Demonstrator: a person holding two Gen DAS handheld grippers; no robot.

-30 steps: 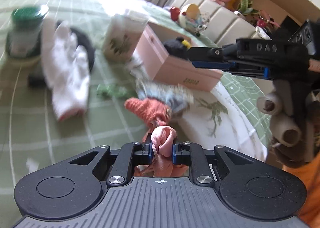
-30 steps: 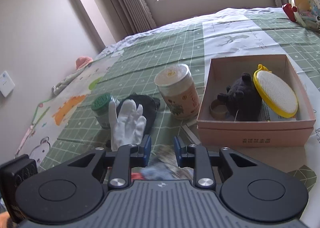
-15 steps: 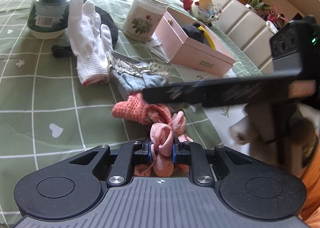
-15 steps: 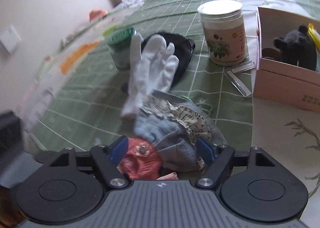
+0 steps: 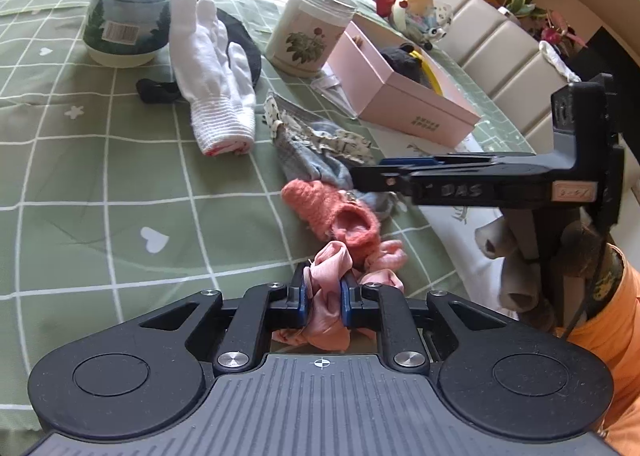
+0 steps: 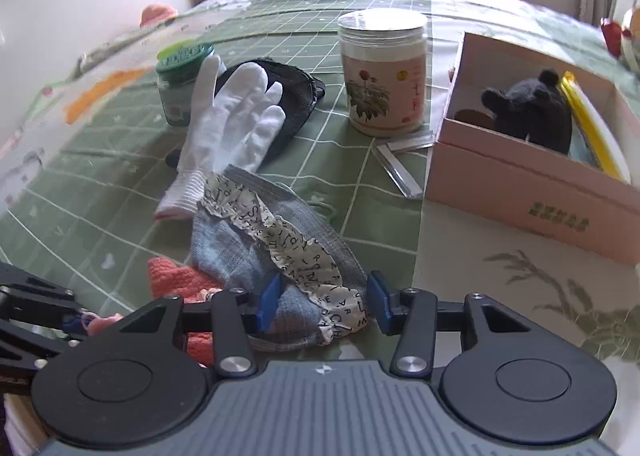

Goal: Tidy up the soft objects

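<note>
On the green checked bedspread [image 6: 360, 192], the blue-grey sock [image 6: 240, 252] lay with its long axis running from the white glove [image 6: 232, 116] toward the right gripper [image 6: 323, 302], its letter-printed frill draped along that line and its near end between the 2 blue pads. The right gripper's jaws had just been closing after standing much wider half a second earlier; they still stood apart around the sock's end, and a firm pinch could not be told. Compared with 1 second before, this camera had dropped low over the pile, so the window was nearly out of frame. The coral knit sock [image 5: 332, 212] lay just beside the blue-grey one, its open cuff facing the left gripper [image 5: 323, 296]. The left gripper stayed clamped narrowly on a pink cloth [image 5: 328, 280], as in both earlier frames. The pink box [image 6: 532, 192] holding a dark plush toy [image 6: 532, 112] sat to the right, near the floral jar [image 6: 382, 72].
</note>
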